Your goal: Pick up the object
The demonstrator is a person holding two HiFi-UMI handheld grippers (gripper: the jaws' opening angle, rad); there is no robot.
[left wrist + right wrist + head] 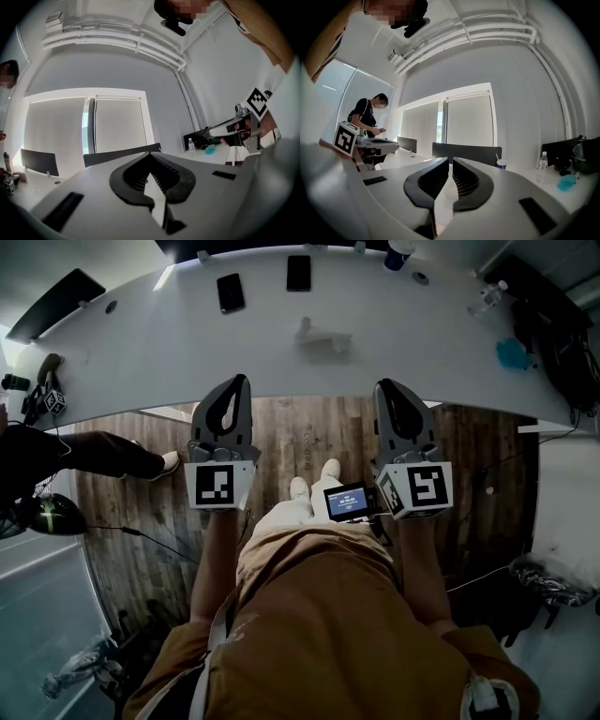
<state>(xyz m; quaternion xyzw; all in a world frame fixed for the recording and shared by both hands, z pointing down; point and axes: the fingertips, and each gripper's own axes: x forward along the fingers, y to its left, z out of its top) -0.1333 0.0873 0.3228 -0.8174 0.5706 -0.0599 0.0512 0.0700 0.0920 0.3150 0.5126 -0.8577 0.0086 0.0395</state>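
A small white object (323, 337) lies on the long white table (422, 343), near the middle of its width. My left gripper (236, 382) is held below the table's near edge, over the wooden floor, with its jaws shut and nothing between them. My right gripper (384, 386) is level with it on the right, also shut and empty. Both point at the table, short of the object. In the left gripper view the jaws (151, 155) meet at the tips; in the right gripper view the jaws (451, 160) are pressed together. The object is in neither gripper view.
Two dark phones (230, 292) (298, 273) lie farther back on the table. A water bottle (489, 298) and a blue thing (513, 353) sit at the right end, a cup (501, 164) at the far edge. A person (370, 117) stands to the left. Chairs (466, 151) line the far side.
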